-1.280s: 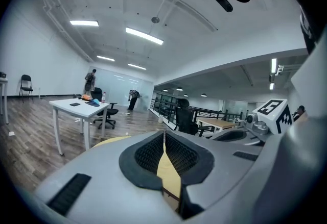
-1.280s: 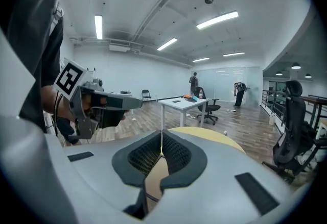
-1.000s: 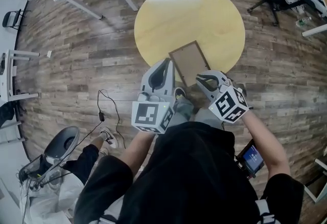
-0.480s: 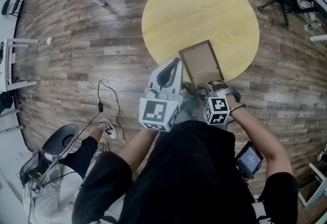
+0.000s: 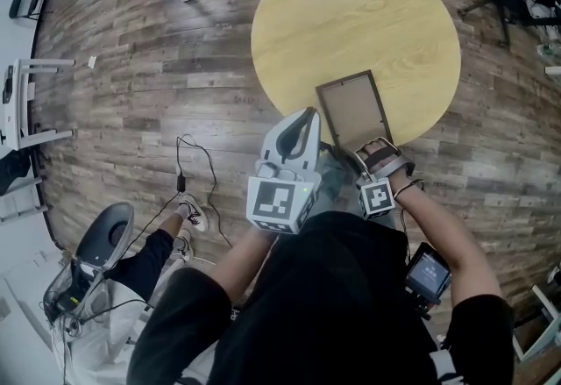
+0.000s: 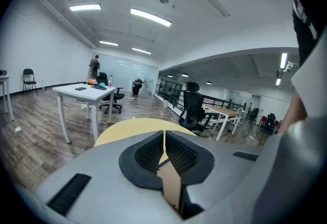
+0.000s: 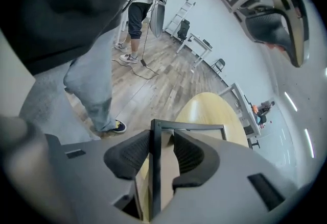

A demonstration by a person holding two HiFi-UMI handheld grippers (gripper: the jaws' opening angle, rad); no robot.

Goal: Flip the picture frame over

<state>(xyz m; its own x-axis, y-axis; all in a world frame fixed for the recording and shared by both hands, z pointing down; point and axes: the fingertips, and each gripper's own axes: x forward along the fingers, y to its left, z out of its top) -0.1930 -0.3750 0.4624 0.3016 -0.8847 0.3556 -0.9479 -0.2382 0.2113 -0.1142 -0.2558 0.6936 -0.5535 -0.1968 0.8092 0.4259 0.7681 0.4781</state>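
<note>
Brown picture frame (image 5: 353, 107) at table (image 5: 351, 15) rim sits between right gripper's (image 5: 358, 151) parted jaws; left gripper's (image 5: 305, 118) jaws closed.

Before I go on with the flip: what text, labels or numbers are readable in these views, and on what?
No words or numbers can be read anywhere.
The left marker cube and right marker cube: black-and-white square patterns only, no letters.
The picture frame: plain brown back, no label showing.
The screen at the person's hip: lit, too small to read.
</note>
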